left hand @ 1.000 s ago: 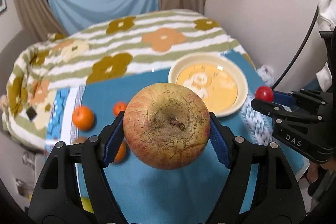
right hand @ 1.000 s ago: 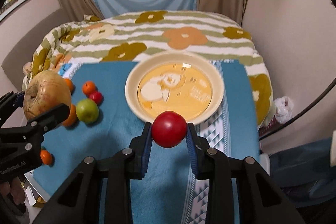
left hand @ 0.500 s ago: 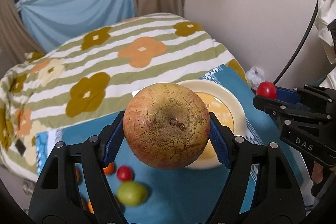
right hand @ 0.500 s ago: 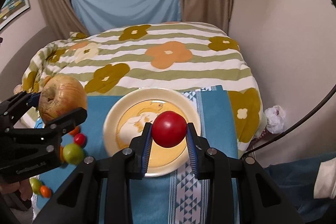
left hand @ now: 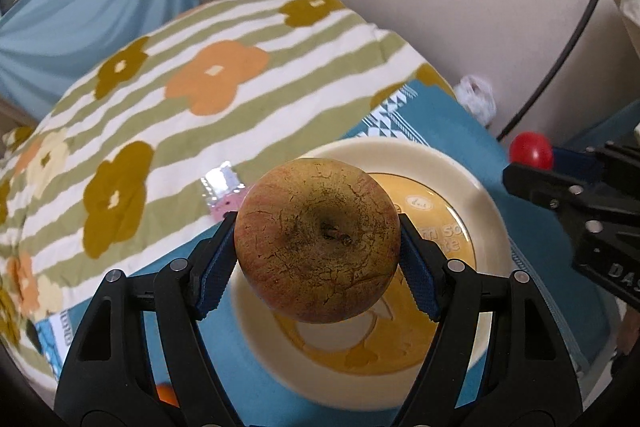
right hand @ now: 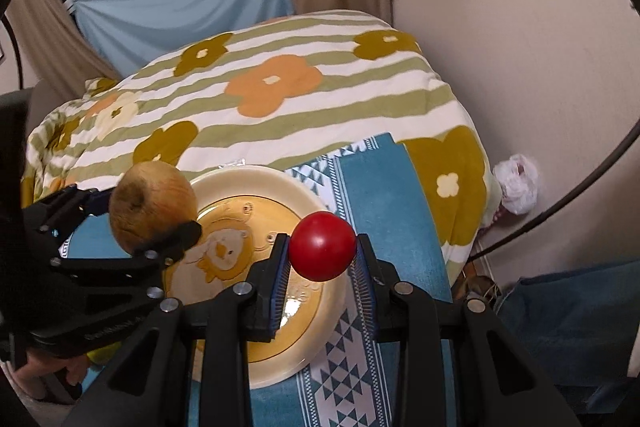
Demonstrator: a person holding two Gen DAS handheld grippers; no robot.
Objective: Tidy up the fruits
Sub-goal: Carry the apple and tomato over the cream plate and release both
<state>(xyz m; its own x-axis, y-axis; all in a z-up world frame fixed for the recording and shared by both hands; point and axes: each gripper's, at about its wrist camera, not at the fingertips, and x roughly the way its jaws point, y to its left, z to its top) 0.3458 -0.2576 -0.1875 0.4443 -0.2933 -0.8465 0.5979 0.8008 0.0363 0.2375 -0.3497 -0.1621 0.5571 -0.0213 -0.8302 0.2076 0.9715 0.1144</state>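
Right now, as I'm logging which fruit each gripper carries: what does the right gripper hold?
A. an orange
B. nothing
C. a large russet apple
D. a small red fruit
D: in the right wrist view the right gripper is shut on the small red fruit above the plate, while the apple sits in the left gripper.

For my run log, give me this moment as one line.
left gripper: shut on apple, above plate | right gripper: shut on red fruit, at plate edge | plate: no fruit visible
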